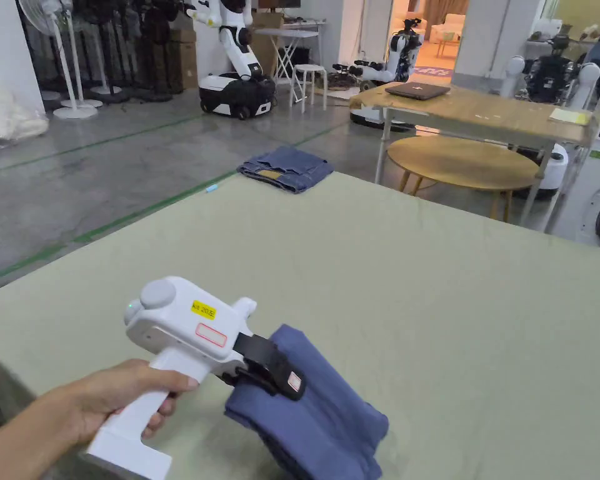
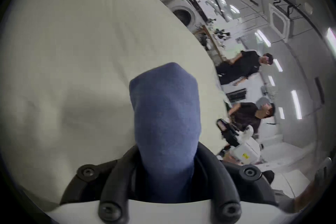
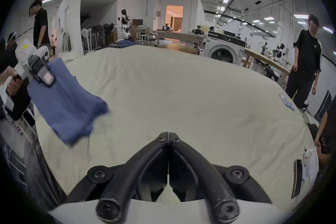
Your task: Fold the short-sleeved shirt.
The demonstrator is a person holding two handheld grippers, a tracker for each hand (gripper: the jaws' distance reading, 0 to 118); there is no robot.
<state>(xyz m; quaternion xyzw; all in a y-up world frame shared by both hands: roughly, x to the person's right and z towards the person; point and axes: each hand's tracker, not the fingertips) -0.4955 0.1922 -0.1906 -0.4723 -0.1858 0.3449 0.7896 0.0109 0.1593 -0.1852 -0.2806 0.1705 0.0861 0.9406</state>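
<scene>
The left gripper (image 1: 274,372) has its jaws clamped on one end of the folded blue shirt (image 1: 317,419) — the rest drooping toward the green table (image 1: 417,281) — while the right gripper (image 3: 168,137) hangs pinched together, empty.

Big pale green table (image 1: 417,281) with folded jeans (image 1: 286,169) sitting at its far corner. Behind that there's a wooden table (image 1: 480,112) with a closed laptop (image 1: 417,90), a round low table (image 1: 461,162) tucked underneath, and a washing machine (image 3: 222,51) off to the side.

Folded jeans (image 1: 286,169) on green-covered table (image 1: 417,300)
</scene>
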